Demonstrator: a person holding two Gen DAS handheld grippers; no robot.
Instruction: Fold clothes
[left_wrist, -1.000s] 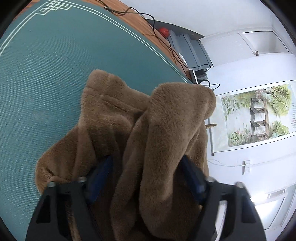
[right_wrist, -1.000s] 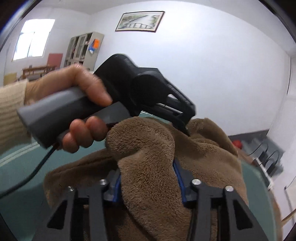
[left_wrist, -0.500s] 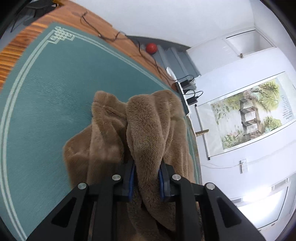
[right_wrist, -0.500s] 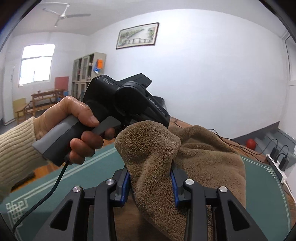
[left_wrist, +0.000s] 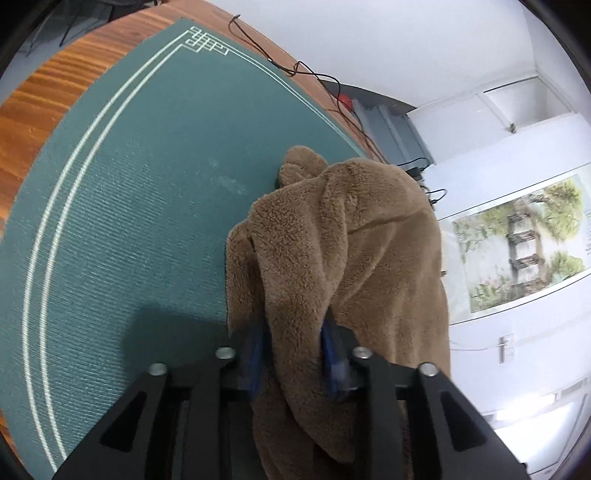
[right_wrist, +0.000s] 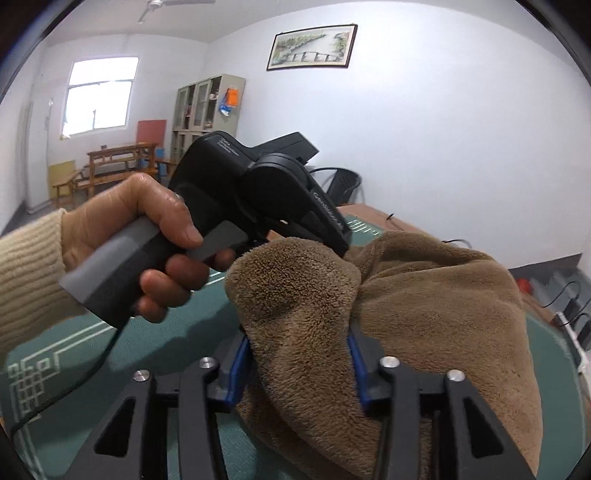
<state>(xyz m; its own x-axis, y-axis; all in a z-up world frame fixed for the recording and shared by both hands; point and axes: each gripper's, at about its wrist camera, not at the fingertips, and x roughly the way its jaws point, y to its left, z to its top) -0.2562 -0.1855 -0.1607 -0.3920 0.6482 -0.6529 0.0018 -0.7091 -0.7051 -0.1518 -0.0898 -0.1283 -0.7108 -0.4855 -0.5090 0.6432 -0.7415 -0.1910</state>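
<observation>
A brown fleece garment (left_wrist: 354, 236) hangs bunched over the green mat (left_wrist: 129, 206), lifted at its near edge. My left gripper (left_wrist: 295, 363) is shut on a thick fold of it, blue pads pressing both sides. In the right wrist view the same brown fleece garment (right_wrist: 424, 306) drapes forward, and my right gripper (right_wrist: 297, 371) is shut on another fold. A hand (right_wrist: 122, 225) in a cream sleeve holds the left gripper's handle (right_wrist: 236, 206) just beyond that fold, close to the cloth. The fingertips of both grippers are buried in fleece.
The green mat with a white border lies on a wooden table (left_wrist: 44, 96). Black cables (left_wrist: 314, 77) run along the table's far edge, near a power strip (right_wrist: 572, 325). A cabinet (right_wrist: 207, 107) and benches (right_wrist: 114, 162) stand at the far wall.
The left gripper went from wide apart around the fleece to shut on a fold, then swung left over the mat. The right gripper kept its hold as its view tilted up.
</observation>
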